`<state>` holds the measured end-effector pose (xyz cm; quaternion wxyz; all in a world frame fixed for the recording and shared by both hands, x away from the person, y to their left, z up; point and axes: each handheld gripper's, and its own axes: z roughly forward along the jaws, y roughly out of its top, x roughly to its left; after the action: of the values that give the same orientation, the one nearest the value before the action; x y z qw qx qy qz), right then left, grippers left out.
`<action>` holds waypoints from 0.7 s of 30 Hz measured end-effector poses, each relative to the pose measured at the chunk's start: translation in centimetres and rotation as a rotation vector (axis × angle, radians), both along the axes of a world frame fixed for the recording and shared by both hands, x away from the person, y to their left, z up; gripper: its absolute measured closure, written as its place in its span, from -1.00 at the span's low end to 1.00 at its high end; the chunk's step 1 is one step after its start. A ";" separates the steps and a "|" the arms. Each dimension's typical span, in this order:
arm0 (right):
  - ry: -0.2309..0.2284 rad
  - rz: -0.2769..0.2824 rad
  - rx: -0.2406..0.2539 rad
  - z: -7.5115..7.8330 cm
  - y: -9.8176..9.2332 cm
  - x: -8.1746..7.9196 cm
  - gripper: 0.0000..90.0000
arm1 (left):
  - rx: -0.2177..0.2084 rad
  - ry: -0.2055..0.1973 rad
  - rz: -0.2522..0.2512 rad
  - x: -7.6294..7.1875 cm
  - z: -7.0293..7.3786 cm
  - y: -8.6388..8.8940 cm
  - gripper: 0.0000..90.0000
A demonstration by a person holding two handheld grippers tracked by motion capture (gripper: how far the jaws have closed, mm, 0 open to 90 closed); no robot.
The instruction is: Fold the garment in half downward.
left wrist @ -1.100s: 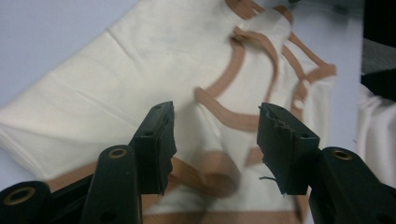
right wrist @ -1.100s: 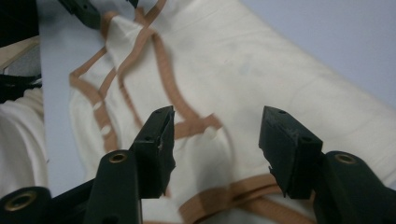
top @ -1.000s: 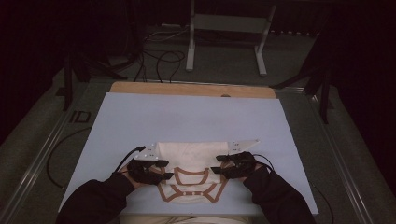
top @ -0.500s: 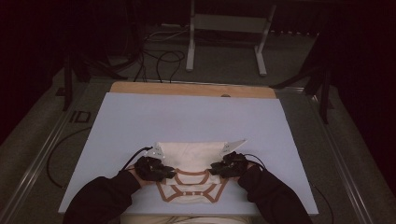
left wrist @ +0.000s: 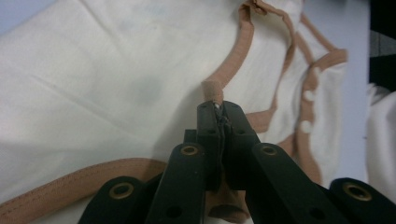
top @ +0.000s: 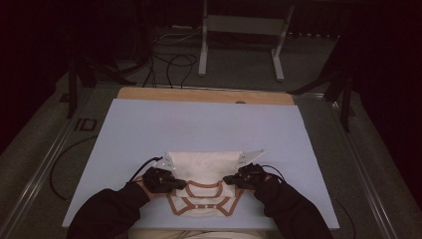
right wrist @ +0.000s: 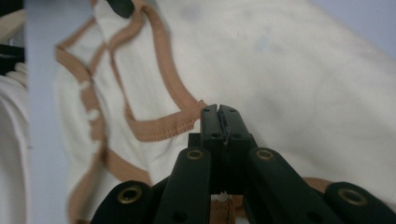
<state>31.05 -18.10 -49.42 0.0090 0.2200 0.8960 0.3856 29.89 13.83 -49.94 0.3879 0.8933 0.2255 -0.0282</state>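
Soft matt cream cloth garment [top: 201, 167] with ribbed tan trim [left wrist: 236, 60]; smooth matt table cover [top: 199, 124]; bare wood strip [top: 204, 95].

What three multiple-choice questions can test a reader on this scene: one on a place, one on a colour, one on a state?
1. Where on the blue table top does the garment lie?
A. at the far edge
B. at the near edge, by the person
C. at the left corner

2. What colour is the trim on the cream garment?
A. light brown
B. green
C. black

3. How do the jaws of the left gripper stand?
A. wide open
B. shut on the trim
C. shut on nothing

Answers: 1 B, the high view shows it between the forearms; 2 A, both gripper views show tan binding; 3 B, the trim emerges from the closed tips. The right gripper grips likewise.
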 end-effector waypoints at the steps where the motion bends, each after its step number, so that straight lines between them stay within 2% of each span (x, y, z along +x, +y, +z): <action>1: -0.008 0.003 0.008 0.3 0.0 -0.2 1.00 | -0.008 -0.001 -0.004 -0.1 0.2 0.1 0.96; 6: -0.033 0.014 0.034 1.5 -0.2 -1.5 1.00 | -0.034 -0.034 -0.042 -1.1 1.1 0.4 0.96; 11: -0.045 0.021 0.054 2.2 -0.4 -2.8 1.00 | -0.046 -0.042 -0.084 -2.0 1.7 0.6 0.95; 17: -0.042 0.042 0.065 2.5 -0.4 -4.2 1.00 | -0.054 -0.061 -0.117 -3.1 1.9 0.7 0.95; 21: -0.033 0.043 0.070 2.2 -0.4 -5.0 1.00 | -0.064 -0.060 -0.129 -3.7 1.9 0.7 0.95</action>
<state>26.09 -18.52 -47.21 0.0079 0.1944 0.8863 0.4204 26.16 14.52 -48.06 0.4201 0.8936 0.1548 -0.0335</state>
